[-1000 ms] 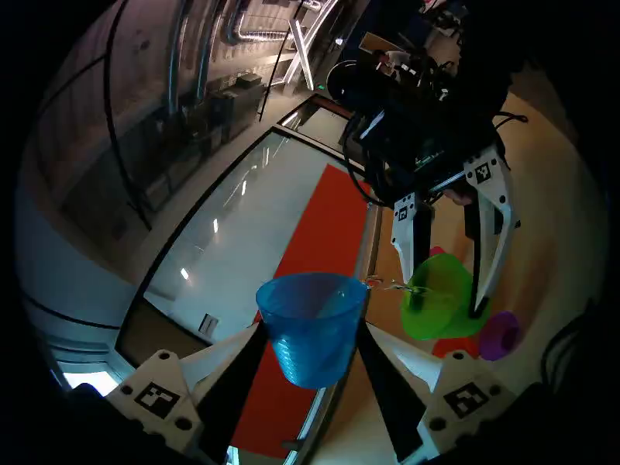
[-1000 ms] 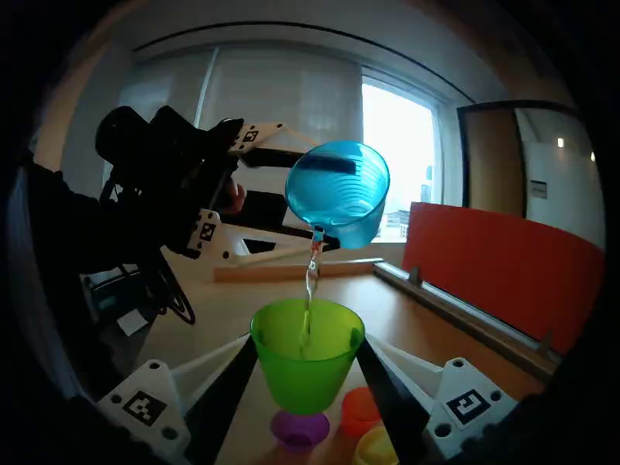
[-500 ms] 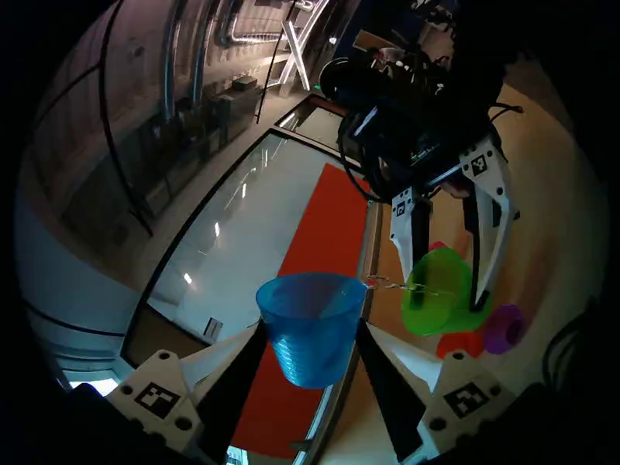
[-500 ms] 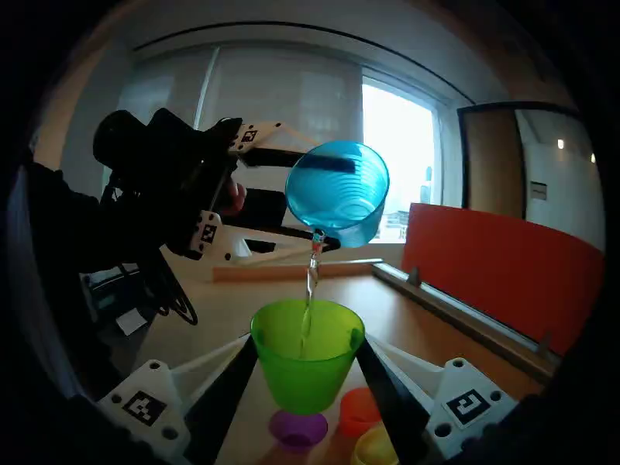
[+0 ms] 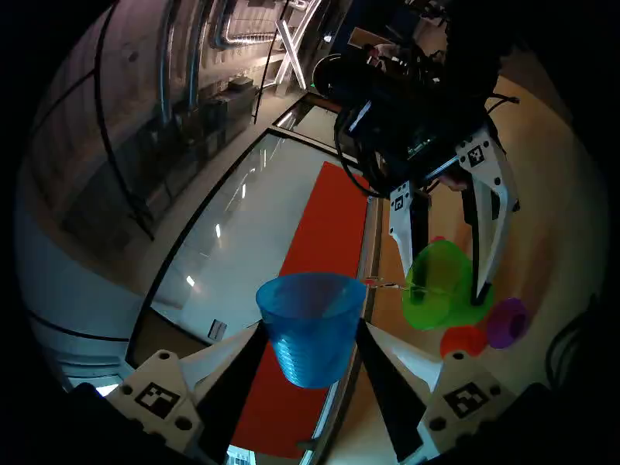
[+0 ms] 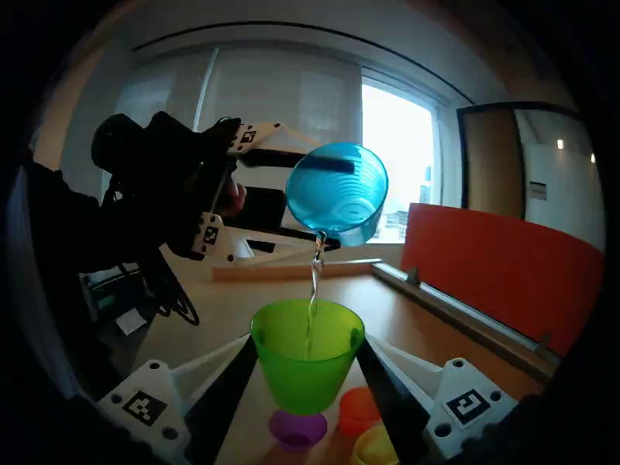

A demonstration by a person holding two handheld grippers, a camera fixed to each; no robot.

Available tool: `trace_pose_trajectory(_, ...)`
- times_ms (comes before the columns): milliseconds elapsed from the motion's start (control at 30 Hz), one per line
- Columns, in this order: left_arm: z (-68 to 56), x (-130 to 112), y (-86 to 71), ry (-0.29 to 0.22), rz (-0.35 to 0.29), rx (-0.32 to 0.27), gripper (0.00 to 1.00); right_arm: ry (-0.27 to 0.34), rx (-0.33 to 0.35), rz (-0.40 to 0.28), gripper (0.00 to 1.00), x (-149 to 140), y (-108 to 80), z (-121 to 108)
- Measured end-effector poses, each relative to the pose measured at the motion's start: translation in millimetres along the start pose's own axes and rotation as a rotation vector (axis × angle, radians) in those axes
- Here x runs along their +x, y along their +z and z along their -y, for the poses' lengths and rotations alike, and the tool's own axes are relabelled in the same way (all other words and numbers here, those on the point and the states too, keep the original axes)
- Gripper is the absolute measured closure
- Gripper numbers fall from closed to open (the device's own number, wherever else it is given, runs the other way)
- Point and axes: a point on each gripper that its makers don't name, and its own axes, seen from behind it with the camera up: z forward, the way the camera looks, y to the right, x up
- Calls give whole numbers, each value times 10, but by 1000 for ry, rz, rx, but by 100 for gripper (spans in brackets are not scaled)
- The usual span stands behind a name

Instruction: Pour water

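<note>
1. Blue cup is tipped right above the green cup, and we've got our left tongs pinching it.
2. Thin water stream drops from its lip into the green cup.
3. Right tongs are clamped on the green cup, with a purple cup and an orange cup near its base.

1. We see the right gripper clamping an upright green cup.
2. Above, the left gripper holds a blue cup tilted; a water stream drops into the green cup.
3. Purple cup, orange cup and yellow cup sit on the counter below.
</note>
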Motion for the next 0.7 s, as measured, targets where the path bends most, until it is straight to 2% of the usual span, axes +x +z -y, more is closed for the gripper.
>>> trace_pose_trajectory(700, 64, 13, -8, 62, 12, 10, 19, 0, -5, -5, 10, -2, -2, -9)
